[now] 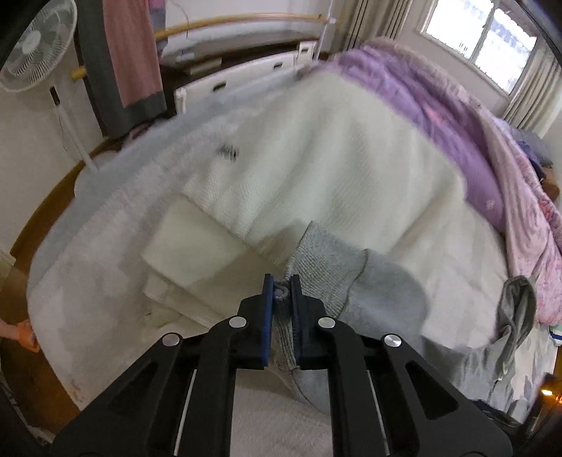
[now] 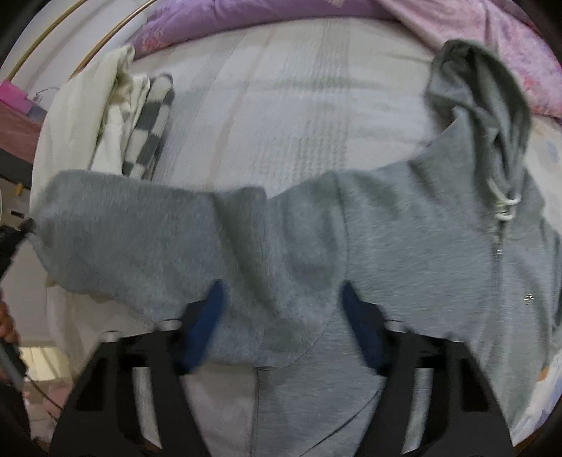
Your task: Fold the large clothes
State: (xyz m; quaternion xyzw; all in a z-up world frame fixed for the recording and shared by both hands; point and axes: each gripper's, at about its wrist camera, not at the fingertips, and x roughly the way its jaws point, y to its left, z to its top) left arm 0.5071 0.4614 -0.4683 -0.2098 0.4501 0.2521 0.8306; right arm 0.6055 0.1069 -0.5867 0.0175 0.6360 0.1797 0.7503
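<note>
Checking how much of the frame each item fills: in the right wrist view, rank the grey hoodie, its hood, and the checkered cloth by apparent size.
1. grey hoodie
2. hood
3. checkered cloth
The last two look close; the cloth is partly hidden.

One grey zip hoodie (image 2: 404, 239) spread across bed (image 2: 281, 105), one hood, one white drawstring (image 2: 505, 207) visible. One folded cream garment (image 1: 309, 158) near bed's left edge. One grey-and-white checked cloth (image 2: 151, 137) beside it. One purple quilt (image 1: 421, 105) along far edge. One standing fan (image 1: 35, 45). One window (image 1: 481, 31). Two grippers: left gripper (image 1: 281, 291), right gripper (image 2: 281, 306).
</note>
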